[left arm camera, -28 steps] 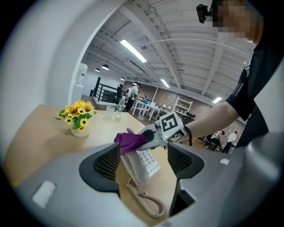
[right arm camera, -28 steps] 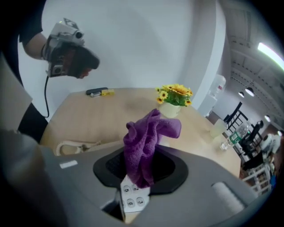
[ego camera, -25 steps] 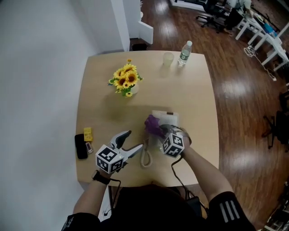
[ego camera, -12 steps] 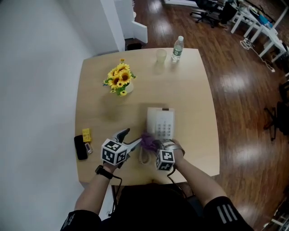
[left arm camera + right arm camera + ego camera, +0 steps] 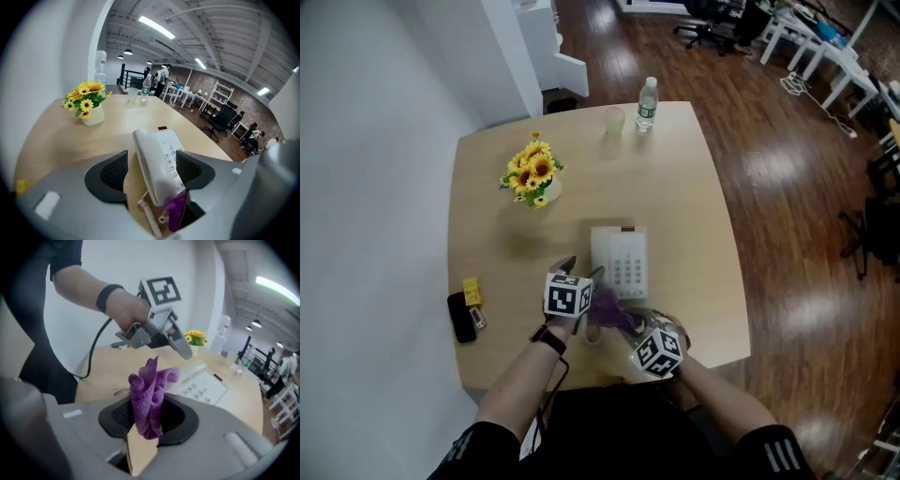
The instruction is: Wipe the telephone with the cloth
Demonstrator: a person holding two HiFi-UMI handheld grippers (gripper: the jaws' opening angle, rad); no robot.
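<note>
Right gripper point(image 5: 150, 420) pinches crumpled purple cloth point(image 5: 149, 390) near smooth white telephone point(image 5: 204, 387).

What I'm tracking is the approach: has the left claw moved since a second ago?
Yes. The left claw moved toward the telephone; its jaws, just closing slightly, now straddle its left edge.

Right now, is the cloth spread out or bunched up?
Bunched up: the cloth stands crumpled in a clump, pinched in the right gripper.
</note>
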